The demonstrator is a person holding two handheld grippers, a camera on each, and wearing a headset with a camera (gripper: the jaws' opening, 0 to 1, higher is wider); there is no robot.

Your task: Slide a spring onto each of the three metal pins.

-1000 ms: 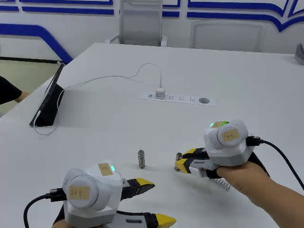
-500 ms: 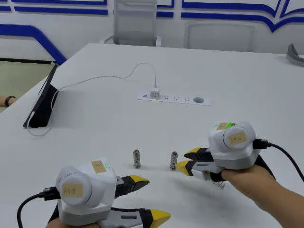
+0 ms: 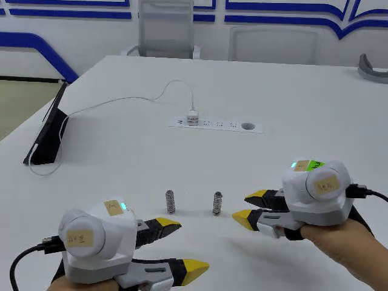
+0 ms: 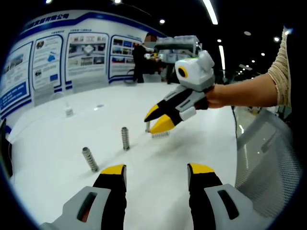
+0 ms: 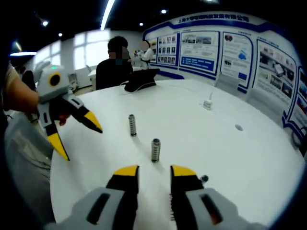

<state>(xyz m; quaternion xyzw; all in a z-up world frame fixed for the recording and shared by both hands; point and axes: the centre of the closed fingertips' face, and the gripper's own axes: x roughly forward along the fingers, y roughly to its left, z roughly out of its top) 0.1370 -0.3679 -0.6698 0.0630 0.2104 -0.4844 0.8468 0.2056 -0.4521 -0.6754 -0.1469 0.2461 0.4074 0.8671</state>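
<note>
Where the broad white table [image 3: 291, 109] comes nearest the person, both hand-held grippers hover just above it. At near left, the white-bodied left gripper [image 3: 189, 245], with yellow-tipped black jaws, has them spread wide with nothing between. At near right, the matching right gripper [image 3: 244, 207] keeps only a narrow gap, and as far as I can tell it is empty too. Between them, slightly farther off, two short upright metal pins each wear a coil spring: the left sprung pin [image 3: 170, 202] and the right sprung pin [image 3: 217, 204]. The left gripper view shows a bare third pin [image 4: 147, 127] below the right gripper's tips, with a loose steel spring [image 4: 160, 135] lying on the table just beside it. By my reading two pins are finished. One remains, and its spring waits to be lifted and slid on.
</note>
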